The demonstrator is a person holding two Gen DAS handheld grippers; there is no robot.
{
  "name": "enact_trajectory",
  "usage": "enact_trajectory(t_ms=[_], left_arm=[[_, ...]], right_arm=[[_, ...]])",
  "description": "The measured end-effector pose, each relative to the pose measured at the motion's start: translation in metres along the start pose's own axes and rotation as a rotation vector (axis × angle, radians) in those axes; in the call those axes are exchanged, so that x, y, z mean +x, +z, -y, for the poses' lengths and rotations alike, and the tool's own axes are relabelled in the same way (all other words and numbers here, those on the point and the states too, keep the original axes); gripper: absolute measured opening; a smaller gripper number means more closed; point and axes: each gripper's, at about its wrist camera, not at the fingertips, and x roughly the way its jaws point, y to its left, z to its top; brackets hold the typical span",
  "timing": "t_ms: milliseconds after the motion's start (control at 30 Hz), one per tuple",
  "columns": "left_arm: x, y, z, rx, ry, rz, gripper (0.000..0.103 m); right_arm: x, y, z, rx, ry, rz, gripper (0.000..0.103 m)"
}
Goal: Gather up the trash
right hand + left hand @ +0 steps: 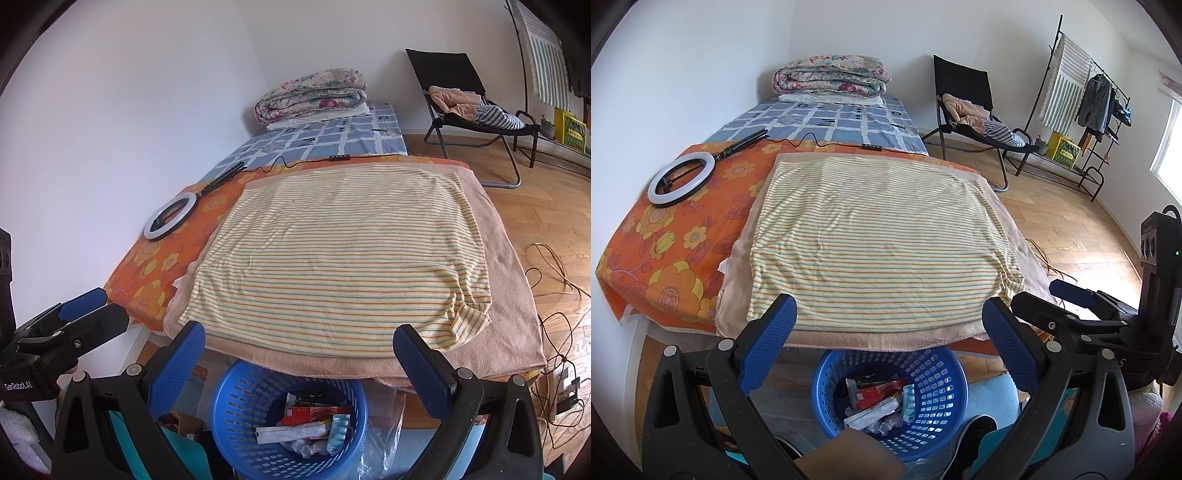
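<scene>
1. Now both hand-held grippers, left (886, 325) and right (297, 347), are spread, empty.
2. Trash (882, 402) sits in the basket (938, 424) at 6 o'clock.
3. Scan the bed (871, 236) for leftovers before reaching.

left gripper (888, 325) held with jaws wide apart, nothing between them, above the blue basket (938, 373) on the floor. basket contains mixed trash (882, 400): wrappers and packets. striped towel (871, 236) lies flat on the bed. right gripper (1067, 299) visible at the right edge, grip state unclear.
</scene>
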Motion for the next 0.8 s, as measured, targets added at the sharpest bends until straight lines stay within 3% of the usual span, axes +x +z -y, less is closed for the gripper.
enact_trajectory(t_ms=[800], left_arm=[[-0.0001, -0.0011, -0.0007, -0.001, -0.001, 0.001, 0.102]], right_arm=[[0.0021, -0.0004, -0.0022, 0.011, 0.007, -0.005, 0.103]])
